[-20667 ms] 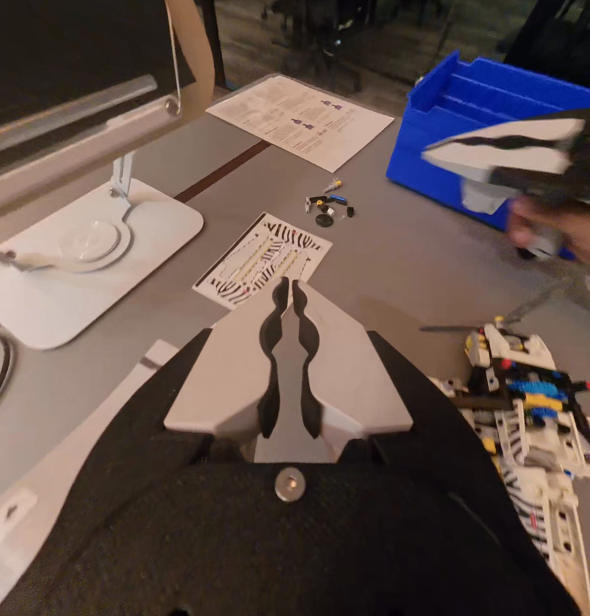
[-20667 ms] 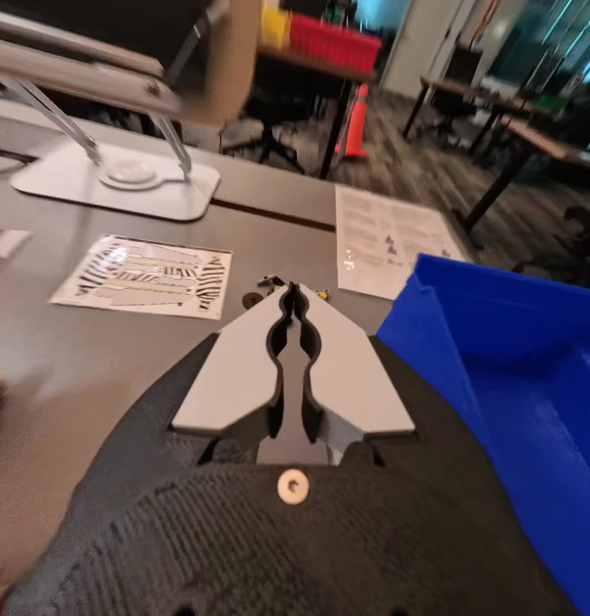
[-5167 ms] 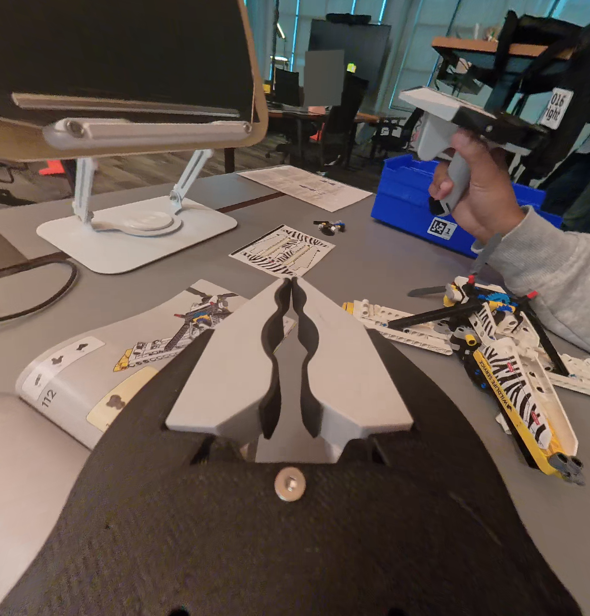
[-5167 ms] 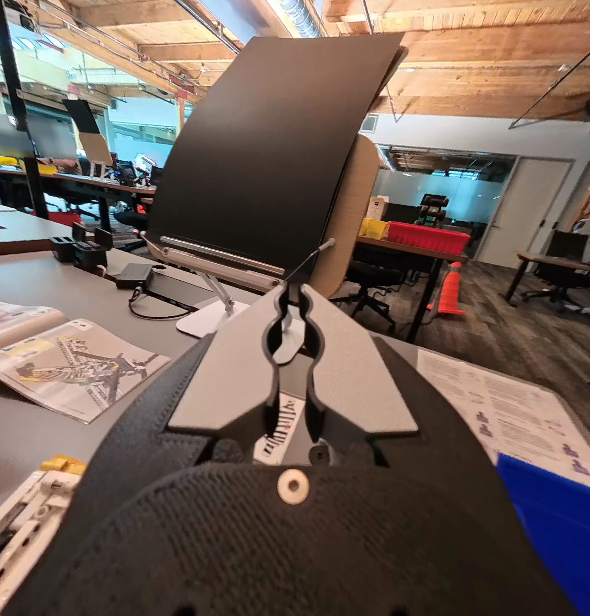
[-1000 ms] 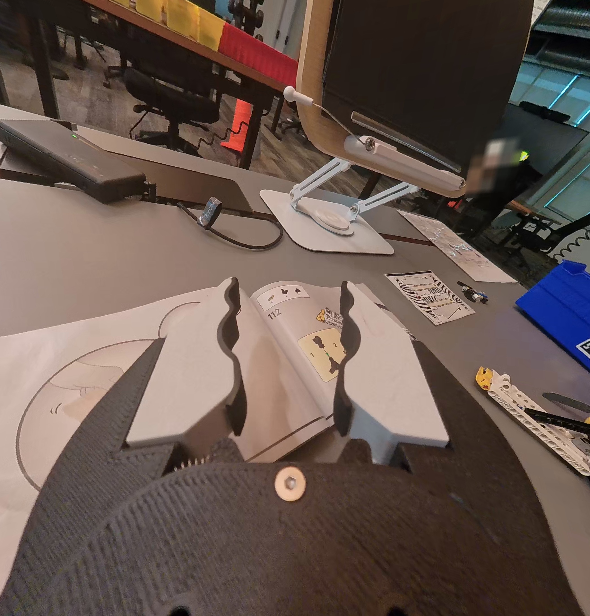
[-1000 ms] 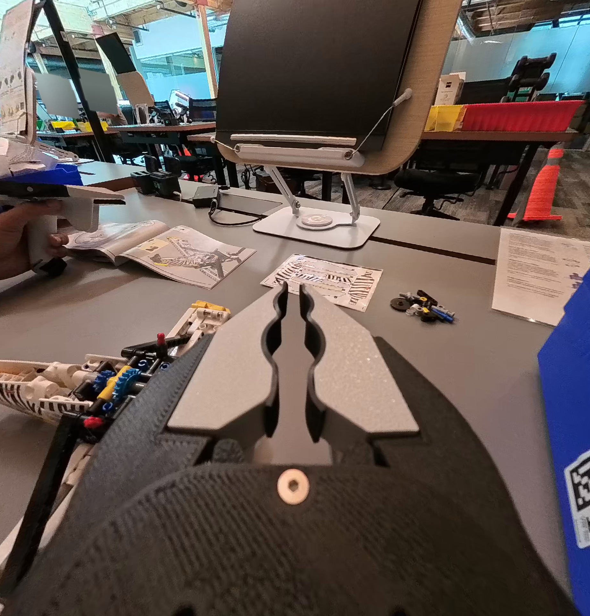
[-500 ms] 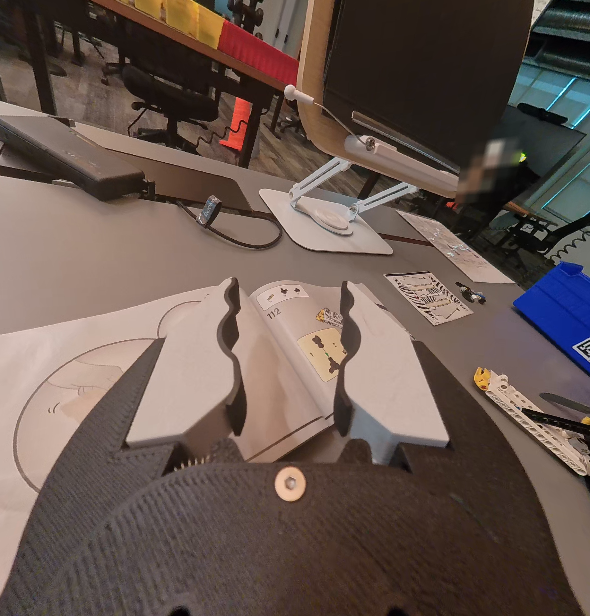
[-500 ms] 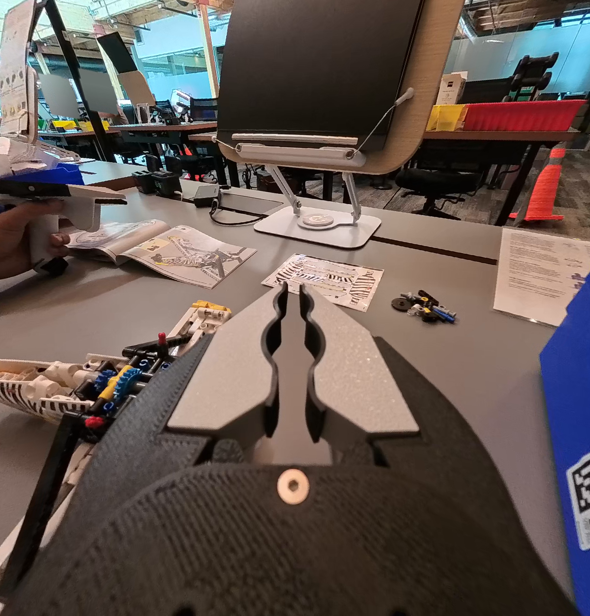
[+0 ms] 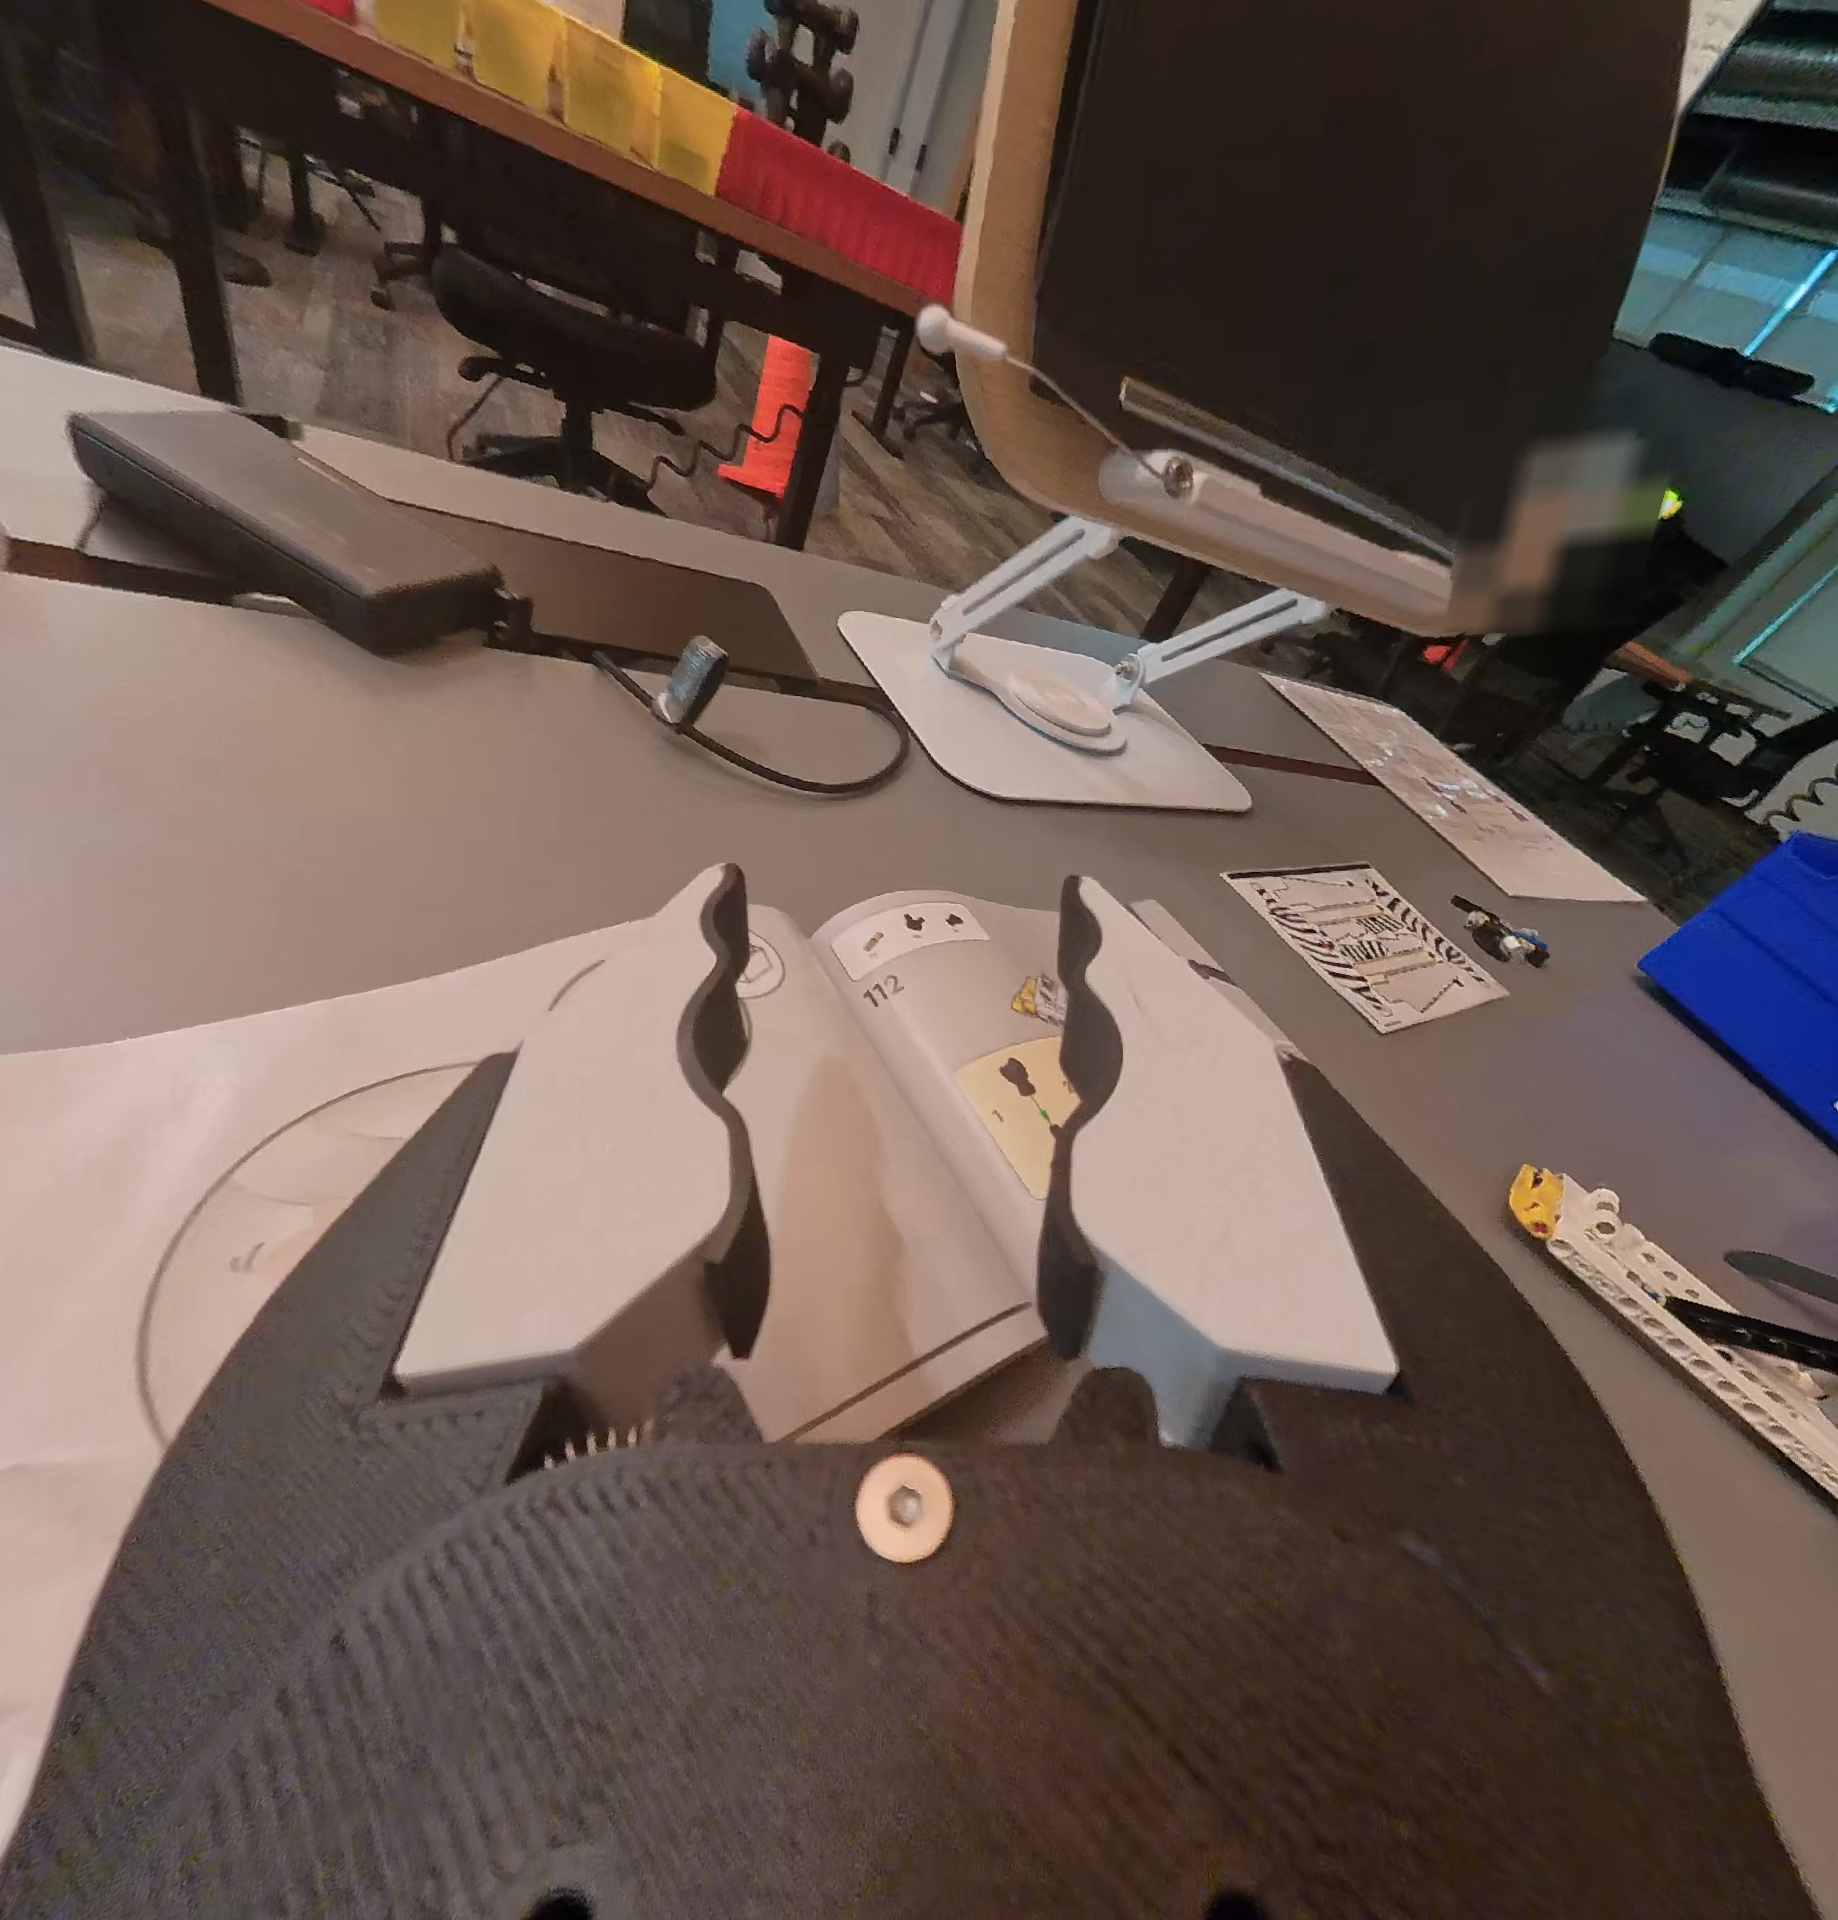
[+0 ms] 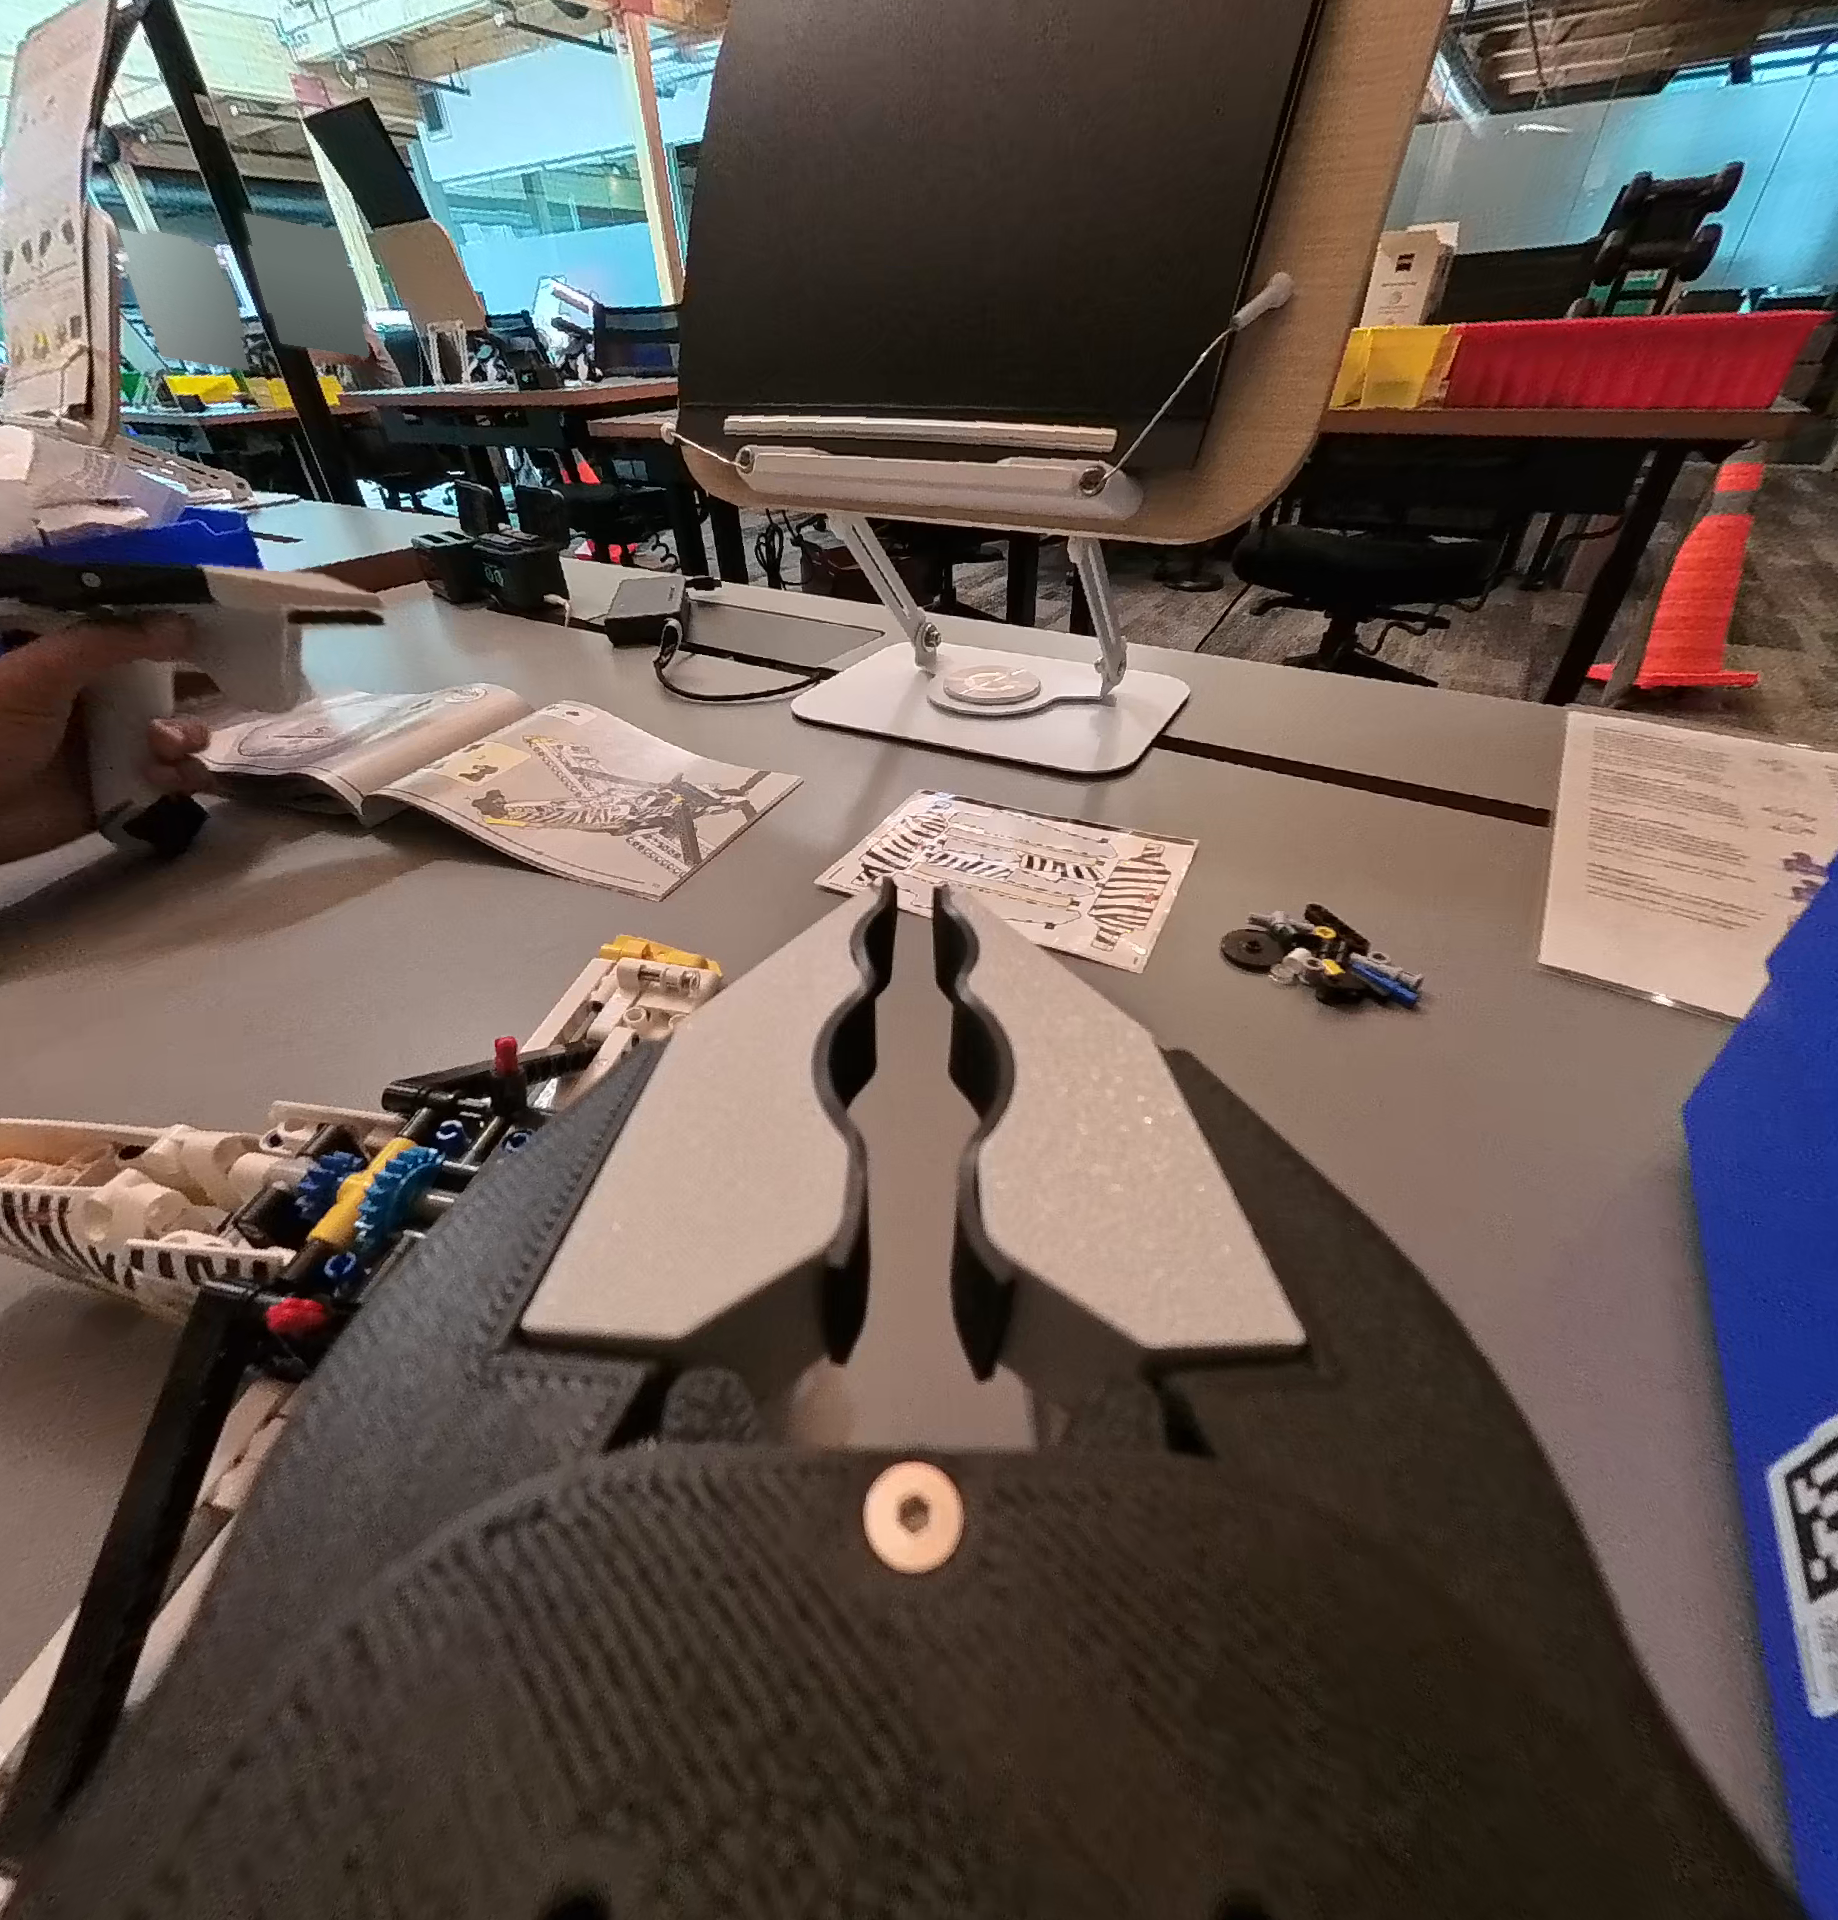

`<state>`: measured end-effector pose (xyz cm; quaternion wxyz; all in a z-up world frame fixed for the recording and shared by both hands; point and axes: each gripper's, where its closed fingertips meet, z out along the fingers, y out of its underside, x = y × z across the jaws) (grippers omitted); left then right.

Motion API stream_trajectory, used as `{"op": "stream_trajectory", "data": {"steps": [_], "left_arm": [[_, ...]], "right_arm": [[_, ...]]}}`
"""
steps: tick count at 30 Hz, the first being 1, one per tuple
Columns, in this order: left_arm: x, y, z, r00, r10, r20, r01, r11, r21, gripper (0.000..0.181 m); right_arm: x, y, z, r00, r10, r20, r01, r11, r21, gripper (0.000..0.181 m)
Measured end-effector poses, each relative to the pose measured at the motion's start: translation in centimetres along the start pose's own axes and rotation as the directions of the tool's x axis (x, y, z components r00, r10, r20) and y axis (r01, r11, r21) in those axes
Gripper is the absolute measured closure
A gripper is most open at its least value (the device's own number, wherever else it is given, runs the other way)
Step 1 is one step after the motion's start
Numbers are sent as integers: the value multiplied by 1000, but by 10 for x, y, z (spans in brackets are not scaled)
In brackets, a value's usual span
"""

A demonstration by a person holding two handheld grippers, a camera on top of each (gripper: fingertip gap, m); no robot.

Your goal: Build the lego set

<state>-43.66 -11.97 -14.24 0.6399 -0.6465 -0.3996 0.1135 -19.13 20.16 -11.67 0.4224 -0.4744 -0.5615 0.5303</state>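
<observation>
The partly built lego model (image 10: 167, 1216), white with zebra stripes, blue gears and black beams, lies on the grey table left of my right gripper (image 10: 915, 899). That gripper is almost shut with a narrow gap and holds nothing. The model's white beam end (image 9: 1673, 1320) shows at the right edge of the left wrist view. My left gripper (image 9: 894, 904) is open and empty, just above the open instruction booklet (image 9: 894, 1091). It also shows in the right wrist view (image 10: 302, 613), held by a hand (image 10: 21, 727) over the booklet (image 10: 499, 779).
A zebra sticker sheet (image 10: 1019, 873) and a small pile of loose parts (image 10: 1320, 956) lie ahead of the right gripper. A blue bin (image 10: 1788, 1247) stands at the right, a printed sheet (image 10: 1704, 852) beyond it. A book stand (image 10: 988, 707), a black device (image 9: 271, 520) and a cable (image 9: 769, 748) sit at the back. One gripper's finger ends stand about 40 centimetres off the other's. The black device (image 9: 271, 520) sits 25 centimetres or so from the ends of my left fingers.
Since about five seconds ago my left gripper has opened and moved left over the booklet. In the last second both grippers have barely moved.
</observation>
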Motion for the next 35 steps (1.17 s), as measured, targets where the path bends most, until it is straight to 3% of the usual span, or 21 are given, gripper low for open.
{"op": "stream_trajectory", "data": {"steps": [7,9,12,14,17,22,28,35], "left_arm": [[-25,-47,-38,994,-112,-4,110,973,204,138],[-38,-53,-45,989,-145,35,133,963,233,165],[-42,-53,-47,988,-147,47,133,966,222,179],[-33,-44,-39,991,-131,7,128,978,166,181],[-4,-7,-14,994,-73,-84,68,996,-58,180],[31,61,11,992,42,-121,-85,926,-367,181],[34,85,9,975,204,-90,-222,844,-489,181],[38,93,7,975,188,-120,-223,820,-527,181]], "right_arm": [[0,0,0,1000,0,2,0,1000,0,176],[-1,0,0,1000,-2,2,2,1000,-2,176],[-1,1,1,1000,-4,1,4,1000,-4,176],[0,1,1,1000,-3,1,3,1000,-3,176],[0,1,0,1000,0,2,0,1000,-2,176],[-1,1,1,1000,-5,-1,5,1000,-4,176],[-1,2,1,1000,-6,-2,6,1000,-7,177],[-1,4,2,1000,-17,-6,17,1000,-19,177]]}}
